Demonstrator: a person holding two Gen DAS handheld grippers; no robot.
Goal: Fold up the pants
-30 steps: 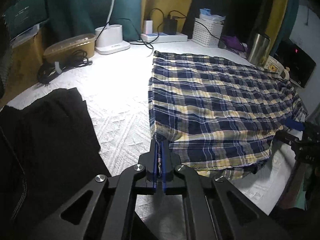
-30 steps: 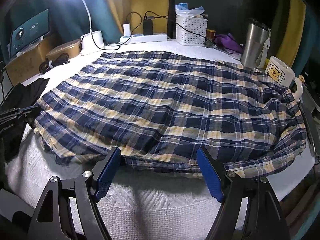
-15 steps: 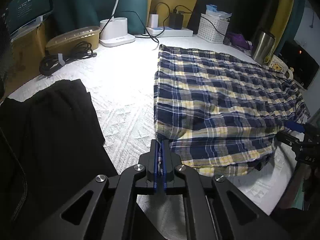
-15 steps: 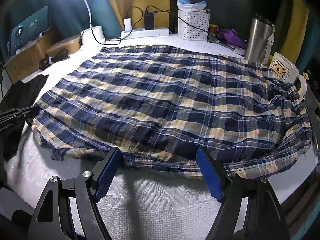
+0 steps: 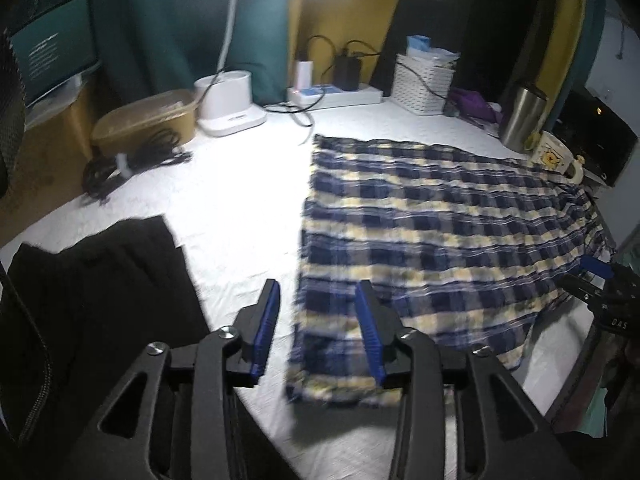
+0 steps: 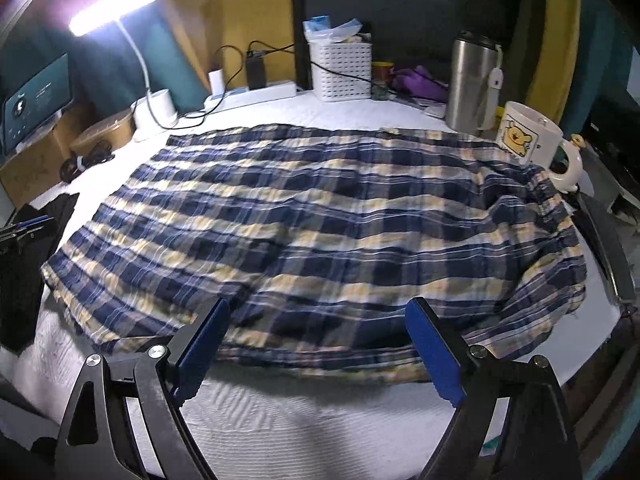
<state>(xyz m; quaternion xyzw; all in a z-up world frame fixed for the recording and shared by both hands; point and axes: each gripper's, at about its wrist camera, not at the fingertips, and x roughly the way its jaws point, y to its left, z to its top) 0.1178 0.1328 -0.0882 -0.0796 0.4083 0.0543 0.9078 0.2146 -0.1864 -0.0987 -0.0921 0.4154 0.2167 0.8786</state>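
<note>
Left wrist view: left gripper (image 5: 318, 322) spread wide, nothing held — the near corner of the pants (image 5: 440, 240) lies flat on the white cover (image 5: 240, 208), its left edge running up between the two blue pads, cloth passing under the right pad. Pants are blue-and-yellow plaid, spread out ahead and to the right of the fingers. Left of the left finger, a black garment (image 5: 92, 300) on the cover, apart from the pants. Far ahead-left: coiled cable (image 5: 132, 160), tan box (image 5: 148, 120), white lamp base (image 5: 230, 104); straight ahead a power strip (image 5: 336, 94); ahead-right a white basket (image 5: 424, 84), steel tumbler (image 5: 522, 118) and mug (image 5: 556, 156) just past the far pants edge. Right gripper's tip (image 5: 600, 280) shows at the far right, at the pants' edge; frame is blurred. Right wrist view: right gripper (image 6: 320, 350) also wide open, empty — pads sit over the near hem of the pants (image 6: 320, 220), whether touching cannot be told. Pants fill the cover (image 6: 300, 412) ahead of the fingers, gathered waistband end off to the right by the mug (image 6: 528, 138), which touches the cloth. Tumbler (image 6: 472, 80) just behind the mug, basket (image 6: 342, 70) straight ahead past the pants, lamp (image 6: 114, 10) lit ahead-left. Left gripper's tip (image 6: 28, 228) at the far left edge near the pants' left corner, over the black garment (image 6: 24, 276).
</note>
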